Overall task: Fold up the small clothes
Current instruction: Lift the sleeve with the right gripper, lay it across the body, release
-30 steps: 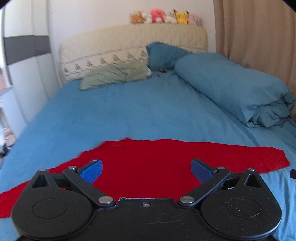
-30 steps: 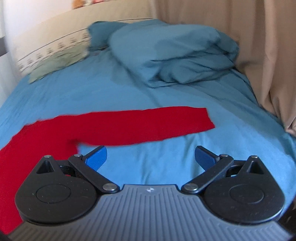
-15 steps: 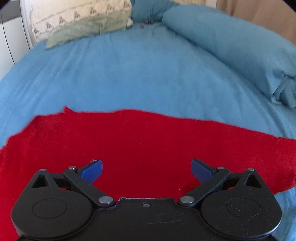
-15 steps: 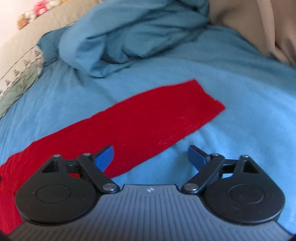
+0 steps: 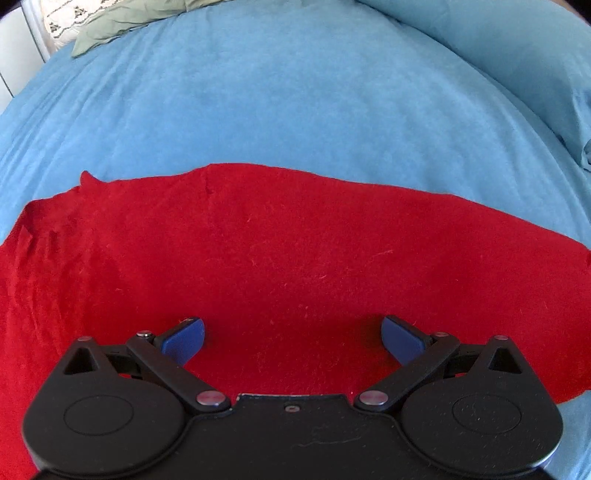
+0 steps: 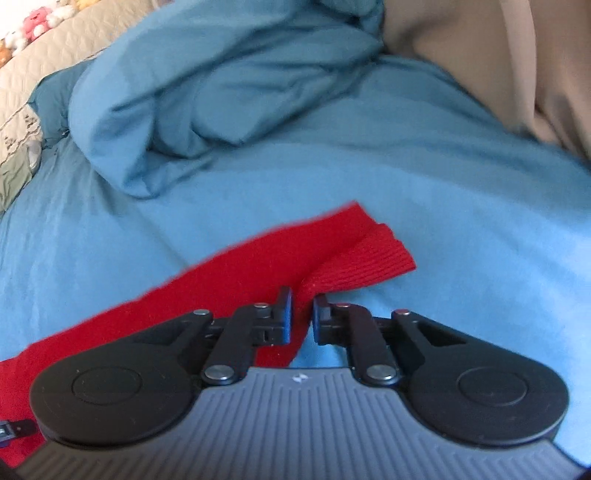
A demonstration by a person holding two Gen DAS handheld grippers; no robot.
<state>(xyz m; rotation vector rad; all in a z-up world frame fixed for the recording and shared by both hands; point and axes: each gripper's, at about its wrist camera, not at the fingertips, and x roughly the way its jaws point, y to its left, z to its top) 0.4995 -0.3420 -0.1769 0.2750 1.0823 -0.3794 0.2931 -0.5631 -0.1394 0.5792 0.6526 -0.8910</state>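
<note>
A red knit garment (image 5: 295,258) lies spread flat across the blue bedsheet (image 5: 295,92). My left gripper (image 5: 291,338) hovers low over its middle with the blue pads wide apart and nothing pinched. In the right wrist view the garment's long sleeve (image 6: 280,266) runs from lower left to a ribbed cuff (image 6: 369,258). My right gripper (image 6: 302,314) is shut on the sleeve just behind the cuff, and the cloth bunches into a ridge between the pads.
A rolled blue duvet (image 6: 221,85) lies beyond the sleeve, with a beige curtain (image 6: 517,66) at the far right. A green pillow (image 5: 122,22) and a patterned headboard cushion (image 6: 22,85) sit at the head of the bed.
Both grippers have dropped closer to the garment. The right gripper went from wide open to shut on the sleeve near the cuff, puckering the cloth. The left gripper stays open.
</note>
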